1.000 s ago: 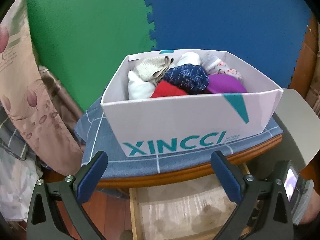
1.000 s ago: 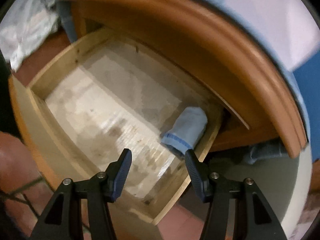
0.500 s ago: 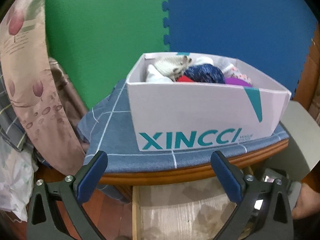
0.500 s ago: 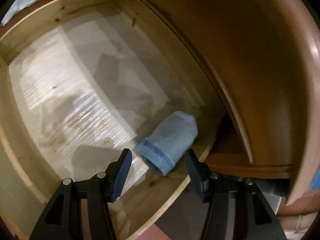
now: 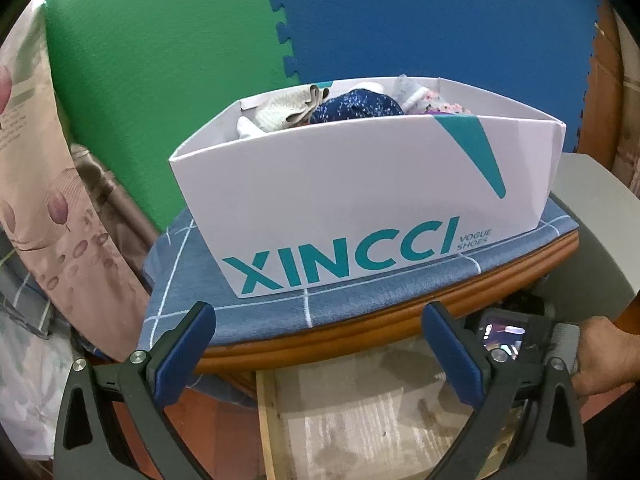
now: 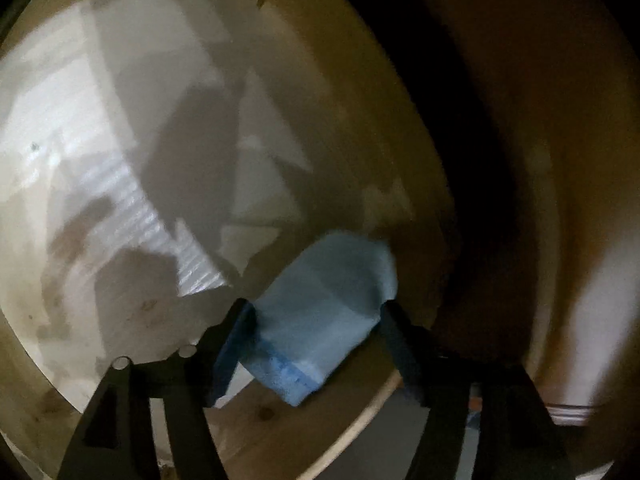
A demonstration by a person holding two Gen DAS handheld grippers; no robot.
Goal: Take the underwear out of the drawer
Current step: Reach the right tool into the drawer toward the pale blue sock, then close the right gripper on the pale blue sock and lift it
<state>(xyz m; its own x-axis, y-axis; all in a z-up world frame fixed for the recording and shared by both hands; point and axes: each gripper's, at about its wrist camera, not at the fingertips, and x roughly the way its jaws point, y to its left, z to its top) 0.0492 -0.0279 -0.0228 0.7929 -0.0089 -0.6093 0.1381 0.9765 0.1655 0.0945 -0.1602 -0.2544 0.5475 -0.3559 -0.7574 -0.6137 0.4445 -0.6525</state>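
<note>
Green and blue foam mats (image 5: 360, 20) back the scene. At far left, floral curtain fabric (image 5: 36, 184). On the wooden table (image 5: 400, 330), over a blue checked cloth (image 5: 256, 308), stands a white XINCCI shoe box (image 5: 360, 200) filled with rolled garments (image 5: 356, 106). Left gripper (image 5: 320, 346) hovers before the table edge, jaws spread wide, nothing between them. Below it, the open drawer (image 5: 360, 420); at right a hand (image 5: 604, 356) holds the other tool.

Inside the drawer — pale bare bottom, dim and blurred — the light blue underwear (image 6: 324, 312) lies folded by the right wall. Right gripper (image 6: 316, 344) straddles it, jaws just widened, fabric between the pads; whether the pads touch it — unclear.
</note>
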